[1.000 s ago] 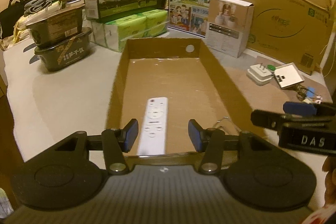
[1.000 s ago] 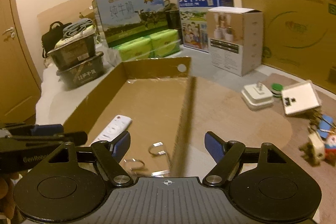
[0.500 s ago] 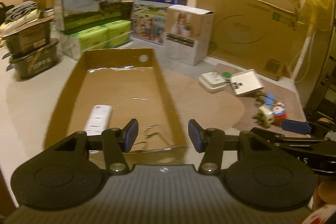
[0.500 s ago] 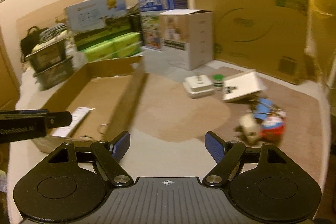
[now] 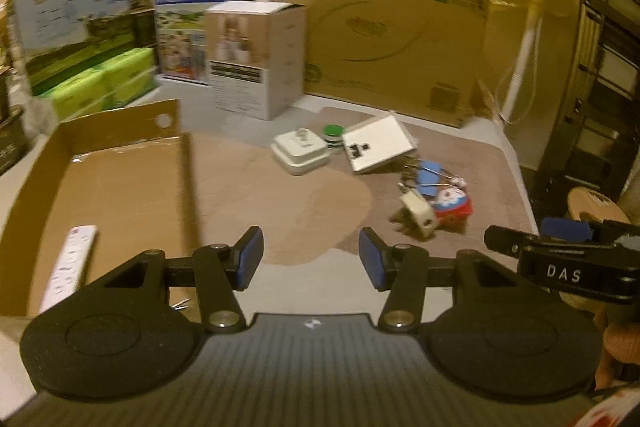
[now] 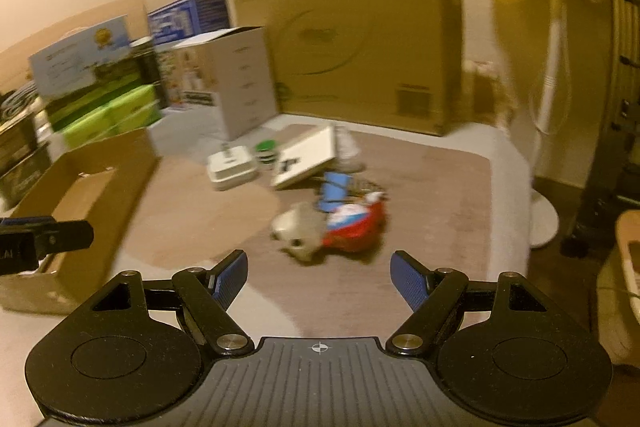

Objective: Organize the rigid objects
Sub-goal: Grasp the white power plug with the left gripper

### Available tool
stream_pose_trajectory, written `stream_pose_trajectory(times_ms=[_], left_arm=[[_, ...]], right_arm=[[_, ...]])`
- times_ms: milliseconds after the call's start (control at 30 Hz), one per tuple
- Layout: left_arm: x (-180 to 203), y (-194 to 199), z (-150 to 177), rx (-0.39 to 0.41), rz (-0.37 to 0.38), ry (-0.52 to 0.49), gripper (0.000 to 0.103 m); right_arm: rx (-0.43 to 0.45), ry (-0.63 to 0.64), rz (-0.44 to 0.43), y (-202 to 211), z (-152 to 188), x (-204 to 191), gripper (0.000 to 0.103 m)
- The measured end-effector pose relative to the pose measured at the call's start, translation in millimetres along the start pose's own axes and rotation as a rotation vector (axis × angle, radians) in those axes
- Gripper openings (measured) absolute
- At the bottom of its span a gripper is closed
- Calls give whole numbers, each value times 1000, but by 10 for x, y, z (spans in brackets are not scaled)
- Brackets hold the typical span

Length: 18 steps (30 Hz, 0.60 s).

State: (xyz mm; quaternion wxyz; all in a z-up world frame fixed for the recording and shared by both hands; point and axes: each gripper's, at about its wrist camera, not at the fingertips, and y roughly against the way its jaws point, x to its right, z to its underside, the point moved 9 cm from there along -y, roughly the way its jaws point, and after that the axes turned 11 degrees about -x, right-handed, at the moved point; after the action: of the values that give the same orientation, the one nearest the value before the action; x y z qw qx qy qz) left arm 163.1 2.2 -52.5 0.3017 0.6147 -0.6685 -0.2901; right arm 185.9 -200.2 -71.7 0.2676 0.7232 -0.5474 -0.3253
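Rigid bits and pieces sit in a loose cluster on the brown mat [image 5: 304, 203], centre-right of the left wrist view: a white plug adapter [image 5: 417, 215] touching a red and blue toy [image 5: 454, 205], blue clips [image 5: 430, 177] just behind them, then a white flat box [image 5: 378, 141] tilted up, a green-capped tin [image 5: 333, 135] and a white square charger [image 5: 301, 151] side by side. Over at lower left, a white remote [image 5: 70, 263] lies inside the open cardboard tray [image 5: 184, 163], near its front edge.

Left gripper [image 5: 311, 259] hangs over the mat's near edge, blue pads set fairly narrow, nothing between them. Right gripper [image 6: 319, 281] is spread wider and empty too, and in its own view the adapter [image 6: 298, 231] and toy [image 6: 354, 225] lie just beyond its fingertips, blurred. Its black body pokes in at the right edge of the left view.

Upper frame: a big cardboard carton [image 5: 384, 19], a white product box [image 5: 256, 59], milk cartons [image 5: 200, 19] and green tissue packs [image 5: 104, 83].
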Motion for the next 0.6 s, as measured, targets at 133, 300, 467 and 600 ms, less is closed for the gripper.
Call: stream_pose_trajectory(times_ms=[133,300,467,600], left_arm=[[176,-163,-54,-16,19,-32,49],[355,-401,-124,-34,37,-66,49],[511,-672,-196,-52,68,-93,50],[642,-882,-238,-63,83,-131,50]], right_arm=[[-2,-32,17,-34,-17,221,78],[-11,-63,25,-125,-36,410,78],[-23,-78,43,-244,-37,563,78],[-37,-96,58,-368,-25,682,78]])
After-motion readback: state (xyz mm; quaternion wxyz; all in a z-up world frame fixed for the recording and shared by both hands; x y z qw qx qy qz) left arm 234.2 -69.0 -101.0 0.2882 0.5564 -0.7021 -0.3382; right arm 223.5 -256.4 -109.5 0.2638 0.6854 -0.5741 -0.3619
